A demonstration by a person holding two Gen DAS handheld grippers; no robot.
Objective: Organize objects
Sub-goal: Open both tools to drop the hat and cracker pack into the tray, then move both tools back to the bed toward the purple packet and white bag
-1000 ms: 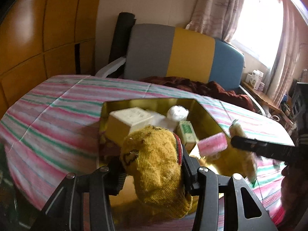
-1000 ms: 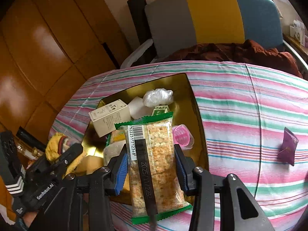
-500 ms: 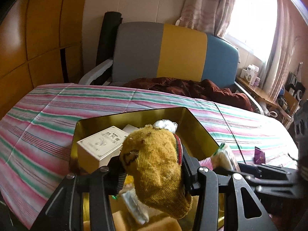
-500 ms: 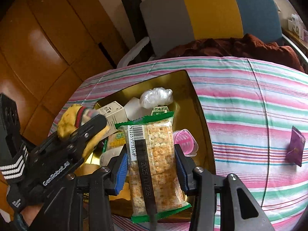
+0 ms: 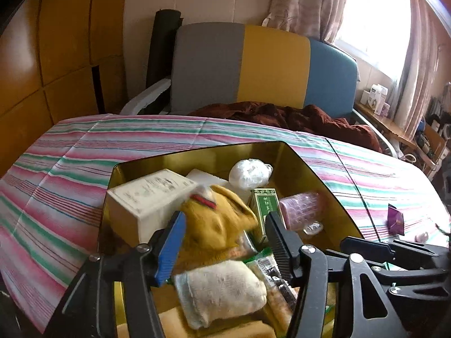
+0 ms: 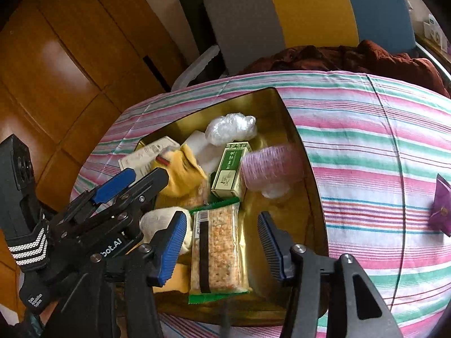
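A gold tin sits on the striped tablecloth. Both grippers hang open over its near end. My left gripper is open with the yellow plush toy lying loose in the tin below its fingers. My right gripper is open above the cracker pack, which lies flat in the tin. The tin also holds a cream box, a green box, a pink cup, a white plastic bundle and a white sock.
A purple sachet lies on the cloth to the right of the tin. Behind the table stand a grey, yellow and blue sofa with a dark red garment, and wooden panels at the left.
Both grippers have opened. The plush toy dropped from the left one into the tin, and the cracker pack dropped from the right one into the tin.
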